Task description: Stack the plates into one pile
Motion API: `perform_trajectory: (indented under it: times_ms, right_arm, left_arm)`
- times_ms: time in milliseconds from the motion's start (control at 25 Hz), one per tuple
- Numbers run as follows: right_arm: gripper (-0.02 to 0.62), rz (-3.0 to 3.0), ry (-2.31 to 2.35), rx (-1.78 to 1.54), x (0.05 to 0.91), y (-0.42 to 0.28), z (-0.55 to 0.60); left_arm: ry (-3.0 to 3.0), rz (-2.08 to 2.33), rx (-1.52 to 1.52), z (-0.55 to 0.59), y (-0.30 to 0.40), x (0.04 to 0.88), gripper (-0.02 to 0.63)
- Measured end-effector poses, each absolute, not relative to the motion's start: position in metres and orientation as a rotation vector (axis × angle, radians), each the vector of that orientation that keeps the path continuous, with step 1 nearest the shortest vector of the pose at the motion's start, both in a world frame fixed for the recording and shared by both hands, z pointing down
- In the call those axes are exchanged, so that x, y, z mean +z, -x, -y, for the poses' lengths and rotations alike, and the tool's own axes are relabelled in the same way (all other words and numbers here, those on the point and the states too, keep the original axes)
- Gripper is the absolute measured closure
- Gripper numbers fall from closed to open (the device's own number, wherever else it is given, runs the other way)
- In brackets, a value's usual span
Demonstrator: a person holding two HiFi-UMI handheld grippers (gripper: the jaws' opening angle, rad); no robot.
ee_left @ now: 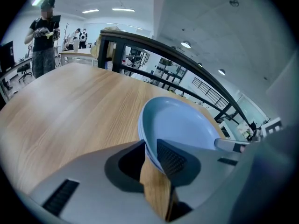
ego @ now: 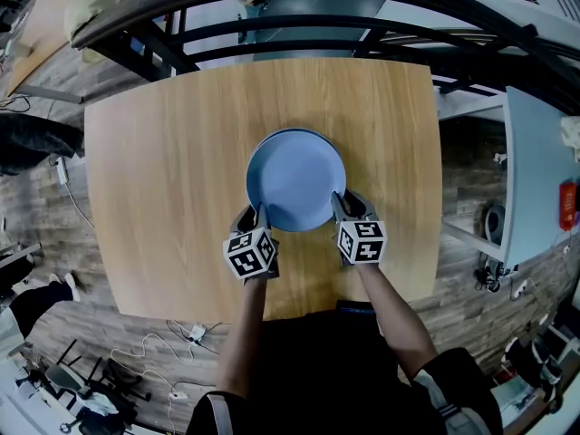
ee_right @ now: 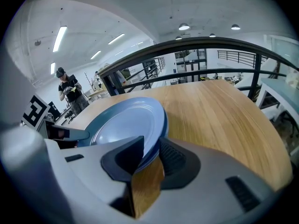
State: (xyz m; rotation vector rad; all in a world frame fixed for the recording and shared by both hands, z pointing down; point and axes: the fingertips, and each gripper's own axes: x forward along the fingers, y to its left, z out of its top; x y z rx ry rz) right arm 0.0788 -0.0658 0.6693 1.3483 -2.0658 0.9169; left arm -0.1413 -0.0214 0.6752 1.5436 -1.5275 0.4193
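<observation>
Left tongs, right tongs — both released, straddling near rim | plates — pale blue, round, stacked on table

Both bare forearms reach forward side by side, the left forearm nearly straight, the right forearm angled inward. The left gripper and right gripper point forward and down at a like slant, marker cubes uppermost. Each gripper's jaws stand a little apart – astride the near rim of the blue plate, left and right – with the rim lying between the ribbed pads
</observation>
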Motion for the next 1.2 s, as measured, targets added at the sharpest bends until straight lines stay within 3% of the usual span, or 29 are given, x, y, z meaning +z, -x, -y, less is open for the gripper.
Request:
perform_trajectory:
  times_ms: [1200]
  right_arm:
    - [0.456,2.021,-1.333,0.803,0.679,-0.082,0.073]
  left_arm:
    - [-1.551,1.529,0.462,0.026,0.137,0.686,0.474]
